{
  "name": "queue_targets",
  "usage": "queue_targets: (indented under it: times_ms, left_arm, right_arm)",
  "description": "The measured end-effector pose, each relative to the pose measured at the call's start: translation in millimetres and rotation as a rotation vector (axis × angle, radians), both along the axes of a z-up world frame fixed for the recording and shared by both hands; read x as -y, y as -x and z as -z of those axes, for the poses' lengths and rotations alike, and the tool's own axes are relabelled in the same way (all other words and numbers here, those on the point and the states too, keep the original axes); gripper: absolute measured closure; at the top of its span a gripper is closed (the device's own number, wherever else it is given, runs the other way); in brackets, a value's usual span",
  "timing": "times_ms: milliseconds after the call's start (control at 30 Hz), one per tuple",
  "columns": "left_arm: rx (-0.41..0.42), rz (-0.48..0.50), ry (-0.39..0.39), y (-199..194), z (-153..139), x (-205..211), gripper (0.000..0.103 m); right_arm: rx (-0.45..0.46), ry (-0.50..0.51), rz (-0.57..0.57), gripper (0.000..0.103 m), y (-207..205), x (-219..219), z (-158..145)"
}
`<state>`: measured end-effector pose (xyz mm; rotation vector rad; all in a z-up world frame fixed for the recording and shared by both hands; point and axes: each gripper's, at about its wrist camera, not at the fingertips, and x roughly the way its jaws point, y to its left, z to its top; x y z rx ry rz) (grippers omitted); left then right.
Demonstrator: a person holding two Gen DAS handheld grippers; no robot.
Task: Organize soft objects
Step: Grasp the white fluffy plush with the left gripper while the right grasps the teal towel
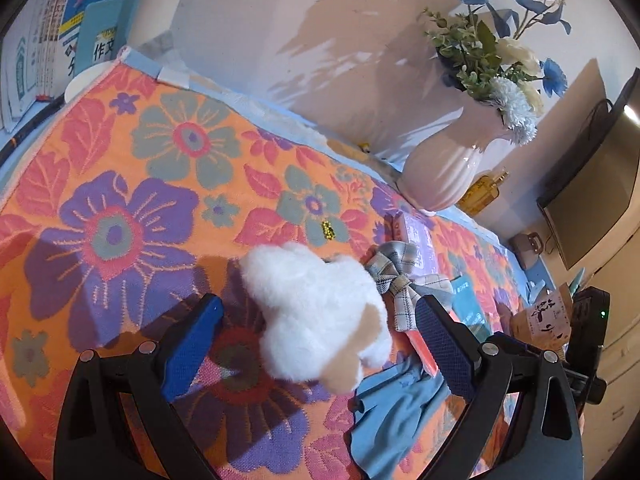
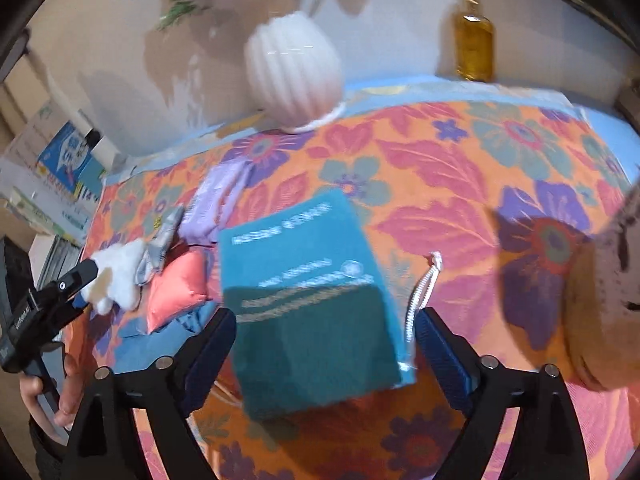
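Note:
A white plush toy (image 1: 316,312) with tan patches lies on the floral cloth (image 1: 120,200), between the open blue fingers of my left gripper (image 1: 320,328). A plaid bow (image 1: 400,284) and a blue cloth (image 1: 396,412) lie beside it. In the right wrist view my right gripper (image 2: 324,340) is open around a teal packaged cloth (image 2: 312,296) that carries a white cord (image 2: 420,292). A coral pouch (image 2: 176,288), a purple cloth (image 2: 216,204), the plush (image 2: 120,276) and the left gripper (image 2: 80,280) show at the left.
A white ribbed vase (image 1: 444,168) with blue flowers and an amber bottle (image 2: 474,40) stand at the wall. Books (image 1: 60,32) stand at the far left. A speckled tan object (image 2: 604,300) sits at the right edge. A kraft box (image 1: 544,320) stands off the table's right end.

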<state>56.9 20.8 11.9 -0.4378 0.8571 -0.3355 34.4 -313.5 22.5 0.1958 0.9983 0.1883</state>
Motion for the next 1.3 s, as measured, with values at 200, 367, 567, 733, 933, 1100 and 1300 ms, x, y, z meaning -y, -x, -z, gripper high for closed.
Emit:
queue_targets:
  times_ms: [200,367,567,733,933,1100,1300]
  left_arm:
    - [0.013,0.000,-0.039,2.6,-1.2,6.4,0.008]
    - [0.015,0.015,-0.076,1.3,0.3,12.5,0.039]
    - [0.055,0.036,-0.110,5.6,-3.9,18.9,0.062]
    - [0.148,0.065,-0.127,19.7,-14.6,24.2,0.062]
    - [0.180,0.061,-0.181,27.3,-19.2,32.3,0.062]
    - [0.213,0.059,-0.228,35.7,-23.4,38.9,0.062]
    - [0.186,0.070,-0.199,48.7,-26.6,40.5,0.062]
  right_arm:
    - [0.023,0.134,-0.043,0.000,0.1,-33.8,9.5]
    - [0.038,0.278,-0.026,0.010,4.3,-49.2,14.7]
    - [0.103,0.274,-0.019,0.067,17.1,-45.3,7.8]
    - [0.132,0.267,-0.010,0.086,24.7,-45.6,4.0]
    - [0.149,0.168,0.037,0.087,55.5,-21.4,-5.5]
    - [0.151,0.103,0.089,0.087,97.0,4.7,-12.5]
    - [0.144,0.096,0.161,0.087,143.3,39.8,-21.2]
